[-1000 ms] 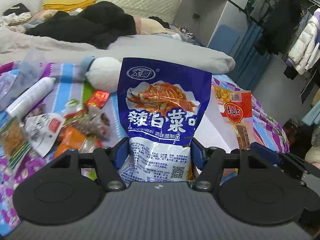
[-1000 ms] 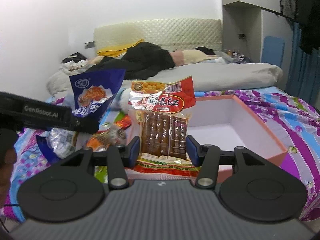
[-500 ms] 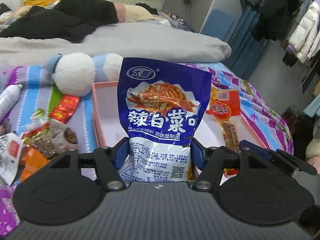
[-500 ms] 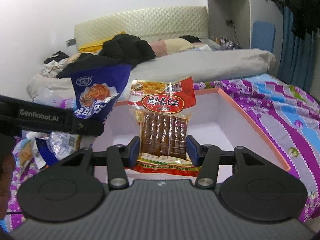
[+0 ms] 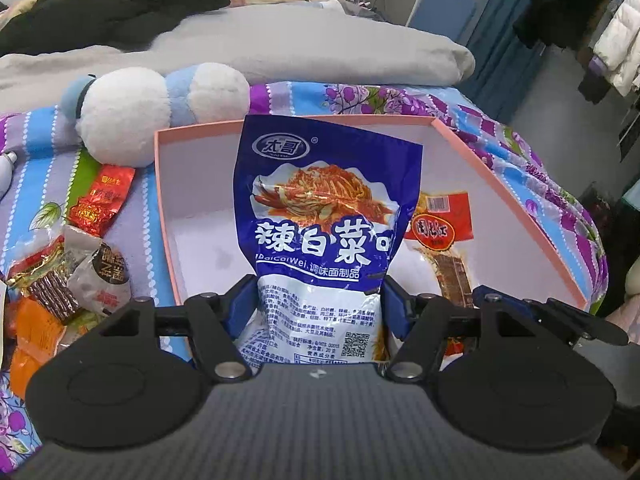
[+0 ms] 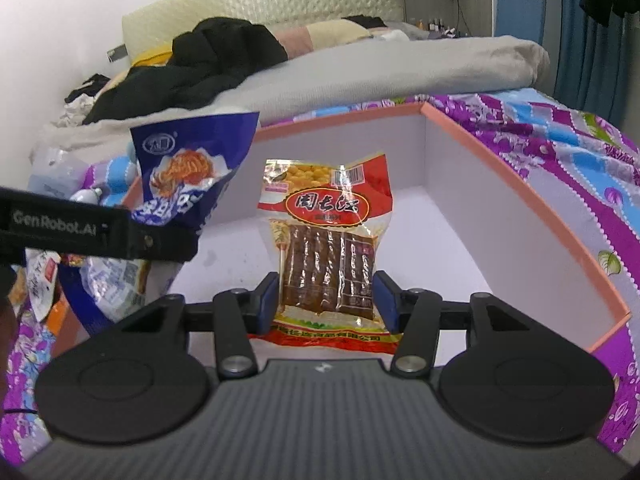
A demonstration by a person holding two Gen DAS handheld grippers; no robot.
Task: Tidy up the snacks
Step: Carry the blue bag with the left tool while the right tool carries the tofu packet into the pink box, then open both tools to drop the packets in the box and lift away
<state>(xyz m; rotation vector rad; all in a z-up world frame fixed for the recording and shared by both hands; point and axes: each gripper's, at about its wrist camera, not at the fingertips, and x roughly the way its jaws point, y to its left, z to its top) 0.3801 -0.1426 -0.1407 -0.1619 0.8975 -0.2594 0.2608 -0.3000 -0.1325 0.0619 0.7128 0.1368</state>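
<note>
My left gripper (image 5: 320, 308) clamps a blue snack bag (image 5: 326, 232), my right gripper (image 6: 326, 300) a red skewer packet (image 6: 326, 240), both poised over the open pink box (image 6: 520, 196). Next, I judge: lower and release inside.

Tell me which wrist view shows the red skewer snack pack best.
Right wrist: the red skewer snack pack sits centered and whole between the right gripper. In the left wrist view, the blue pouch and gripper hardware hide much of it.

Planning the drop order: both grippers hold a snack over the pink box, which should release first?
Right, probably. Its sausage pack hangs well inside the box, near the floor. The left gripper holds its blue bag by the near wall.
</note>
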